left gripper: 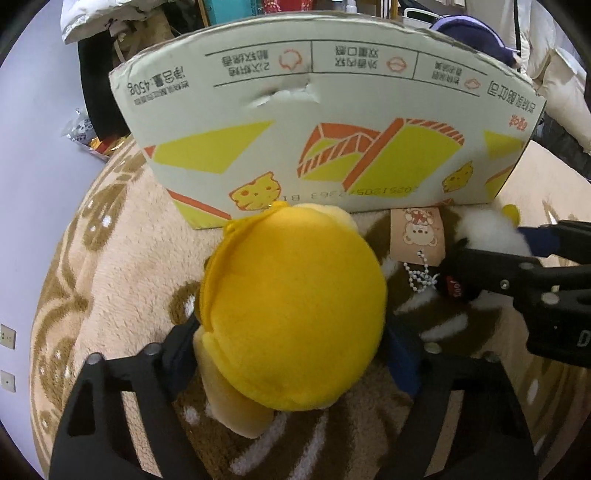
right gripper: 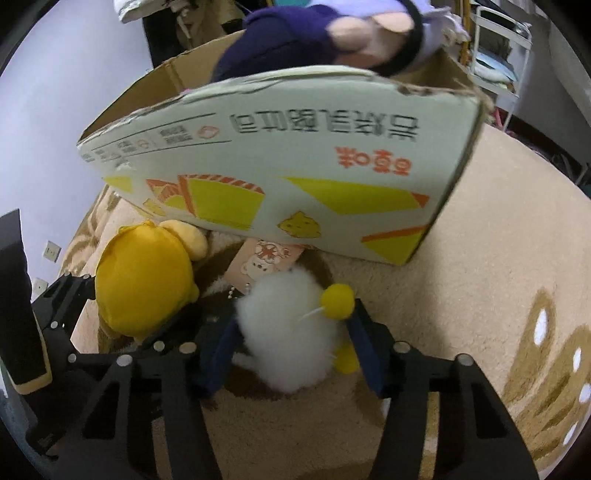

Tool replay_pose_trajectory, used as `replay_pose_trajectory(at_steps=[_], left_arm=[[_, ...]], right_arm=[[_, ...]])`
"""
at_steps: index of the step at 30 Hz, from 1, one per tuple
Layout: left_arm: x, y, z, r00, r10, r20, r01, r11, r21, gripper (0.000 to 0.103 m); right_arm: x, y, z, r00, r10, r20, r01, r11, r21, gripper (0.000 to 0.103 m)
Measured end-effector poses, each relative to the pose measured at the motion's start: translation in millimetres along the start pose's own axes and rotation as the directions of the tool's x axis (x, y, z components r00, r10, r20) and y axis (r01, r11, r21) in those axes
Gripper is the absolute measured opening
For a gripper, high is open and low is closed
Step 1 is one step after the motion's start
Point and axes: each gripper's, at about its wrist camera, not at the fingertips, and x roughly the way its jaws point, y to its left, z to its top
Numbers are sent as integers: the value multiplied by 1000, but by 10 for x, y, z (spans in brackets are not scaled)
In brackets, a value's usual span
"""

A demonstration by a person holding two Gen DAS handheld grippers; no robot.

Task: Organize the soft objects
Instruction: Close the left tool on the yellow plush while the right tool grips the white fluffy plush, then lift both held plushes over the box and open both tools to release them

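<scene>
So the cardboard box (left gripper: 325, 122) stands on the rug (left gripper: 122, 258) at the back, with a plush doll (right gripper: 332, 33) poking out of it; the round plush (left gripper: 295, 314) lies in front of it on the left; the fluffy plush (right gripper: 288, 332) just to its right; a paper tag (left gripper: 417, 236) between them, against the box.

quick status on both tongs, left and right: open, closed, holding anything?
Left tongs: closed on the yellow plush, pads at both its sides.
Right tongs: closed on the white fluffy toy.
</scene>
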Motion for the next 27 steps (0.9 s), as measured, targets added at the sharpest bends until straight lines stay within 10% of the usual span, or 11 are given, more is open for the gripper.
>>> replay_pose_trajectory(at_steps=[2,15,27], left_arm=[[-12,-10,-12,1000,-4,9,4,1000,6,74],[-186,252,-94,996,-93,5,93,989,-118,57],[-795,223,-190,992,-31,120,48,989,-139,57]], right_arm=[[32,24,-4,998,59,-17,-59,998,9,38],[-191,81,-51,998,-7,63,6,1000,17,36],[-817,-4,-85,974,2,226,-9,1000,29,36]])
